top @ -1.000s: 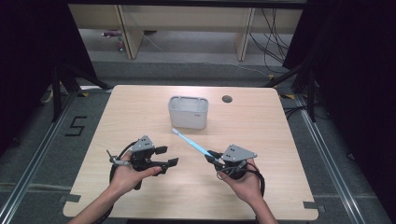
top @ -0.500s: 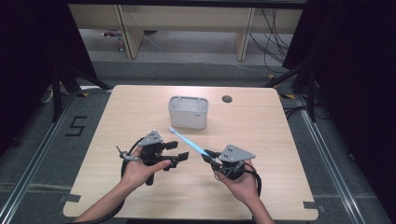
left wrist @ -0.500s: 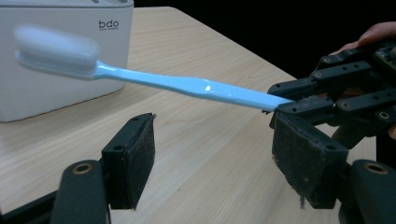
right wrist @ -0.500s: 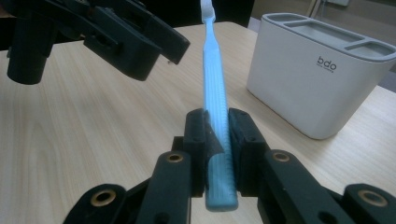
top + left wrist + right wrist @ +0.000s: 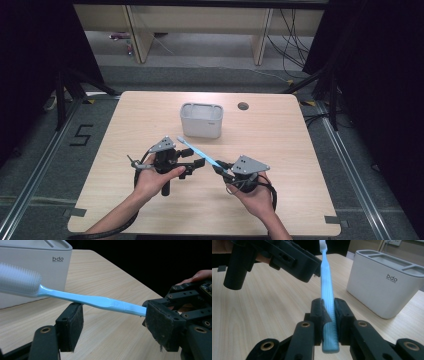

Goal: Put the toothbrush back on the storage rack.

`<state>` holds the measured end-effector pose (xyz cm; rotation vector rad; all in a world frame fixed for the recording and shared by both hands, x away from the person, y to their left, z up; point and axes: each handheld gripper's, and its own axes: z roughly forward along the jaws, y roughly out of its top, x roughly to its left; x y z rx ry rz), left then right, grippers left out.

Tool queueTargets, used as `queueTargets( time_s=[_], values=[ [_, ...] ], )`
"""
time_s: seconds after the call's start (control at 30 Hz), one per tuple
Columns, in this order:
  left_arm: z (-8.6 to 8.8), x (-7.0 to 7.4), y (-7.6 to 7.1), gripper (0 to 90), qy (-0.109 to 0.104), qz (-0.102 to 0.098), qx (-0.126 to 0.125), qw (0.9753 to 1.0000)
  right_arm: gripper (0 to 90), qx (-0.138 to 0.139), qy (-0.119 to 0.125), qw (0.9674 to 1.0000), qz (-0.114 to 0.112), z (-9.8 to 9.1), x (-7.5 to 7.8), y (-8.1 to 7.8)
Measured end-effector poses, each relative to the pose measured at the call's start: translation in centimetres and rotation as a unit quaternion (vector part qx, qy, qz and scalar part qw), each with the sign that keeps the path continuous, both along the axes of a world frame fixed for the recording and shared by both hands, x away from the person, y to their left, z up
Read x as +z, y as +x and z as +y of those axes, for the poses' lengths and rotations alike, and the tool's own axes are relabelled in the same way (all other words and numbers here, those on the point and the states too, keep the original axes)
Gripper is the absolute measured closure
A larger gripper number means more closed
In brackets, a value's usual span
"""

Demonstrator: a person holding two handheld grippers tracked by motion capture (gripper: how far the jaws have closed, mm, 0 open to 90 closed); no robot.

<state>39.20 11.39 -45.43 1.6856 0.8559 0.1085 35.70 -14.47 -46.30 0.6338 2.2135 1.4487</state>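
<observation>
Centre frame: right gripper [image 5: 327, 312] clamps blue toothbrush [image 5: 200, 152] by its handle end | left gripper [image 5: 117, 322] spread wide beneath the shaft | light, stiff, slick plastic; best gripped mid-handle | holder [image 5: 201, 120] behind.

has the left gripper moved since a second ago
Yes. The left gripper has shifted rightward, nearer the blue toothbrush and the grey holder, which stayed put.

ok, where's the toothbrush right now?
High view: the toothbrush is in the air at table centre, handle end clamped in the right gripper, brush head toward the grey holder. The left gripper, open, sits under its middle.
</observation>
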Motion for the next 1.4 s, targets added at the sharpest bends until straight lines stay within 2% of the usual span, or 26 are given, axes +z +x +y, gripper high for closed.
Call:
queueTargets(
  time_s=[0.3, 0.5, 0.53, 0.57, 0.73, 0.83, 0.97, 1.03, 1.07, 1.13, 1.27, 1.33, 1.4],
  values=[
    [-0.2, 0.2, 0.3, 32.6, -0.017, 0.009, 0.004, 0.9998, 78.8, 0.002, 0.001, 1.0000, -0.005, 0.1, 0.1, -0.2],
    [-0.4, 0.5, 0.4, 37.1, -0.020, 0.007, 0.003, 0.9998, 78.9, 0.003, -0.002, 1.0000, -0.006, 0.3, 0.0, -0.3],
    [-0.5, 0.5, 0.4, 38.9, -0.022, 0.005, 0.003, 0.9997, 78.9, -0.001, -0.005, 0.9999, -0.015, 0.3, 0.0, -0.3],
    [-0.5, 0.6, 0.3, 41.1, -0.023, 0.004, 0.004, 0.9997, 78.8, 0.004, -0.003, 1.0000, -0.007, 0.4, -0.1, -0.3],
    [-0.6, 1.0, 0.3, 48.8, -0.028, 0.000, 0.003, 0.9996, 78.8, 0.006, -0.015, 0.9998, -0.007, 0.7, -0.1, -0.5],
    [-0.6, 1.1, 0.3, 56.7, -0.031, -0.008, 0.003, 0.9995, 78.6, 0.007, -0.014, 0.9999, -0.006, 1.0, -0.3, -0.6],
    [-0.6, 1.4, 0.1, 66.7, -0.035, -0.018, -0.010, 0.9992, 78.3, 0.013, -0.020, 0.9997, 0.001, 1.3, -0.5, -0.6],
    [-0.7, 1.5, 0.0, 70.0, -0.035, -0.024, -0.017, 0.9990, 77.9, 0.011, -0.023, 0.9997, -0.006, 1.4, -0.7, -0.5],
    [-0.7, 1.6, 0.0, 73.4, -0.040, -0.029, -0.022, 0.9985, 77.3, 0.012, -0.020, 0.9997, 0.001, 1.6, -0.8, -0.6],
    [-0.7, 1.7, -0.2, 81.0, -0.031, -0.037, -0.019, 0.9986, 73.3, 0.012, -0.020, 0.9997, 0.006, 1.7, -0.8, -0.5],
    [-0.6, 2.0, -0.3, 82.9, -0.016, -0.055, -0.014, 0.9982, 65.9, 0.002, -0.018, 0.9998, 0.007, 1.8, -0.8, -0.4],
    [-0.4, 2.1, -0.3, 83.0, 0.000, -0.068, -0.012, 0.9976, 64.2, 0.001, -0.018, 0.9998, 0.011, 1.6, -0.7, -0.4],
    [-0.4, 2.2, -0.4, 83.1, 0.003, -0.071, -0.010, 0.9974, 62.6, -0.002, -0.013, 0.9999, 0.009, 1.6, -0.7, -0.4]
  ],
)
